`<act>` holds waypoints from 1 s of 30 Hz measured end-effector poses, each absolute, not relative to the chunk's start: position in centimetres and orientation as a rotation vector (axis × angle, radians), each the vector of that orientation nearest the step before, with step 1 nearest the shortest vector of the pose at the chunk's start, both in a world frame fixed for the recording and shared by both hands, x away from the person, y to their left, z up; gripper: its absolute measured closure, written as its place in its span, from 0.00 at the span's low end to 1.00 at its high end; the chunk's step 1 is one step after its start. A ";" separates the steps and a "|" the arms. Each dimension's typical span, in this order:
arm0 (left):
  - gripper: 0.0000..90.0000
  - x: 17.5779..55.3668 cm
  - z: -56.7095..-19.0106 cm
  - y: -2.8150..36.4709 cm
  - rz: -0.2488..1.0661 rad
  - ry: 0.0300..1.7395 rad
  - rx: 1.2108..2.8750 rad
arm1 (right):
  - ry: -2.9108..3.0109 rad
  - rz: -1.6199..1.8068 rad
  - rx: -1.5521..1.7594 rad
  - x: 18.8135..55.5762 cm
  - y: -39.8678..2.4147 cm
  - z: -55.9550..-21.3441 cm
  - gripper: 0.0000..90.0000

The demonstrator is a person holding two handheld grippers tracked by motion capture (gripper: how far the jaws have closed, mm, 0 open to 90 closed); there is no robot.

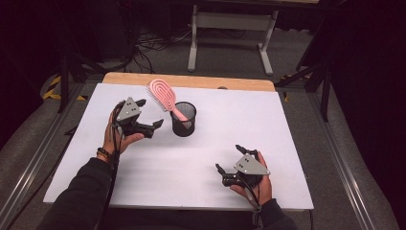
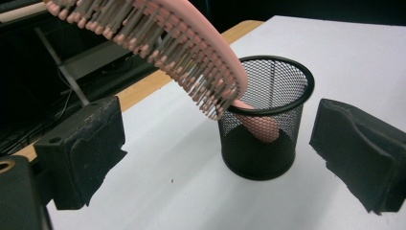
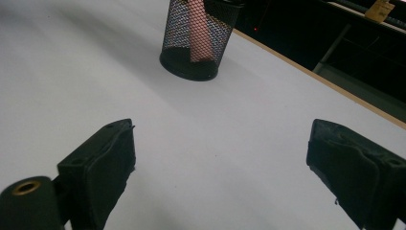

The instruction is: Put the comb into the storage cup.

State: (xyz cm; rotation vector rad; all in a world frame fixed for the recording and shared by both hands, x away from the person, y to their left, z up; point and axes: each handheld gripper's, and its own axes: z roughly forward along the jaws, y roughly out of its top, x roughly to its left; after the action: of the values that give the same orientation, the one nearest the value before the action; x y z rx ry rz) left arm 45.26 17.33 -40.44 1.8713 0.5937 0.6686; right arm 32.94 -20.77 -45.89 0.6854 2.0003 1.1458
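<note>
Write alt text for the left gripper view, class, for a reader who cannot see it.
A pink hairbrush stands handle-down in a black mesh cup on a white table, its bristled head leaning out over the rim to the upper left. The left gripper frames the cup, jaws wide open and holding nothing.

A pink hairbrush (image 1: pixel 164 98) with grey, pink-tipped bristles is sitting in a black mesh cup (image 1: pixel 184 119). The bench (image 1: pixel 287 143) is showing white with a pale wooden edge, and both tongs are looking black.
</note>
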 end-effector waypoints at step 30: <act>0.06 41.0 -42.7 17.6 0.616 0.477 1.850 | 1.998 1.133 0.660 32.7 -20.5 -45.7 0.11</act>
State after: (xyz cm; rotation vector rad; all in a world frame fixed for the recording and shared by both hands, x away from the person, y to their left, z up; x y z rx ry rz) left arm 40.99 17.57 -42.65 1.8498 0.4765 0.6164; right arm 32.72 -20.53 -45.74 0.6600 1.9977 1.1333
